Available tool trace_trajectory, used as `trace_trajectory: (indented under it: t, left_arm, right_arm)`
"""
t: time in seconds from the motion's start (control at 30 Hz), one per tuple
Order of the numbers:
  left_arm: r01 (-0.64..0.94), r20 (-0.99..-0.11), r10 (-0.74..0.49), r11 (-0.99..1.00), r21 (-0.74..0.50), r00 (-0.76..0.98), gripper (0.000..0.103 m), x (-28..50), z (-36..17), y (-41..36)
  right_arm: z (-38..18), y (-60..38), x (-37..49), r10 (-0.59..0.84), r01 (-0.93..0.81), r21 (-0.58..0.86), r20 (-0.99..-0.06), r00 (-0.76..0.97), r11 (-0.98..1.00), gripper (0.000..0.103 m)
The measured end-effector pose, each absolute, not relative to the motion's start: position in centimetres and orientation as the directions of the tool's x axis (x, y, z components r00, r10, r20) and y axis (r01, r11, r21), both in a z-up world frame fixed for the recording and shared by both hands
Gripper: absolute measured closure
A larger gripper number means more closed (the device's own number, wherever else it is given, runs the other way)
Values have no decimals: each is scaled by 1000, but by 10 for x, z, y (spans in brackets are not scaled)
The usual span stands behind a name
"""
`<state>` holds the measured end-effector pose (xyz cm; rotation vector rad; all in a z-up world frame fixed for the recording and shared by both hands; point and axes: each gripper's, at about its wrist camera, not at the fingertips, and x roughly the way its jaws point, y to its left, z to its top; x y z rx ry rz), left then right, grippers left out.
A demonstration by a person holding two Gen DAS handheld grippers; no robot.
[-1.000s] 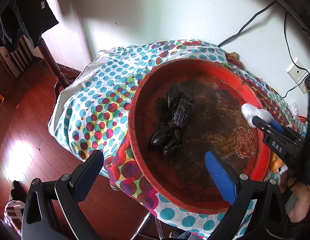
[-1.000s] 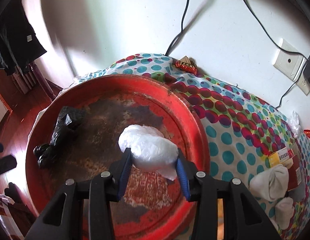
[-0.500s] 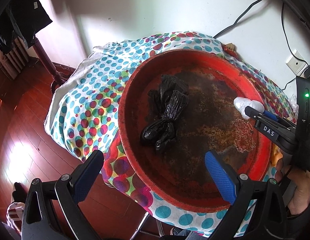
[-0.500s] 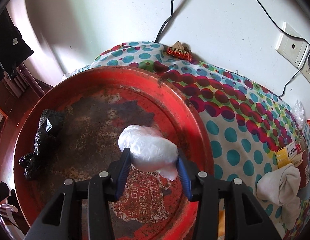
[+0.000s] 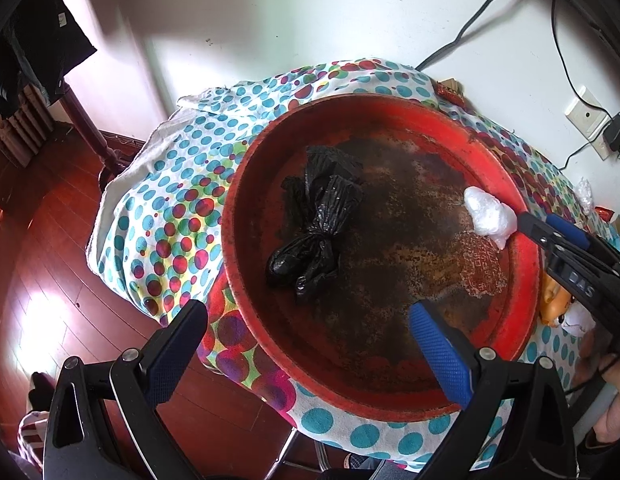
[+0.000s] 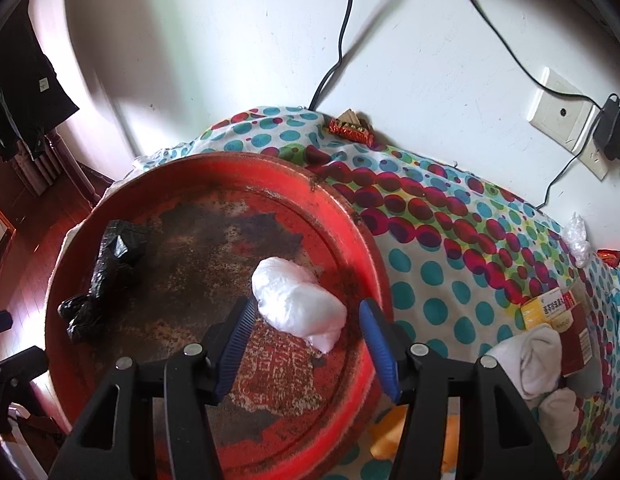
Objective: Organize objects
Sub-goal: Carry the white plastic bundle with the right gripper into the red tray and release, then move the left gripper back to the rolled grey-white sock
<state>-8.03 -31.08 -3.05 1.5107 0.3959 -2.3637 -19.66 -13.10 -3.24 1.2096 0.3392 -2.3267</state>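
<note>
The right gripper [image 6: 305, 344] is opening its jaws, both pads clear of the white bag [image 6: 299, 308] lying between them, long axis across the gap, on the red tray's [image 6: 213, 168] right side. The left gripper [image 5: 305, 344] hangs wide and empty, farther off.

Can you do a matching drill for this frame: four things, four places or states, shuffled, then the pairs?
Things:
1. white bag
2. black bag
3. white socks
4. right gripper

Places or states:
A. on the dotted cloth, outside the tray
B. jaws opening, pads off the bundle
C. in the red tray, between blue pads
D. in the tray, on the side away from the white bundle

Pairs: 1-C, 2-D, 3-A, 4-B
</note>
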Motion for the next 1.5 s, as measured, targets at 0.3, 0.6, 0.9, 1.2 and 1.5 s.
trace_trajectory:
  t: [0.3,0.6,0.9,1.2,1.5]
  left_arm:
    - [329,-913,-100,-944,-39,-395,2,-86,-33,-280]
    - [233,-912,-88,-972,-8,-400,2,-91,-36,-235]
    - [106,-909,-72,-994,31,-410,2,-92,-38,-185]
    - [-120,-884,-2,-991,65,-467,2,-84,-39,-117]
    - [-245,-886,93,-969,24,-454,2,-73,-53,-60]
  right_arm:
    - [-12,-62,-162,-356,517,56,-788,-502,-854,46]
    - [-17,46,-145,-290,389,67,-784,-549,-919,46]
    - [-39,126,-150,-192,245,60,-805,-561,-968,46]
    - [-67,139,-158,-140,232,3,-807,-574,-973,47]
    - [-86,135,-187,-162,304,-21,-810,-563,-952,47]
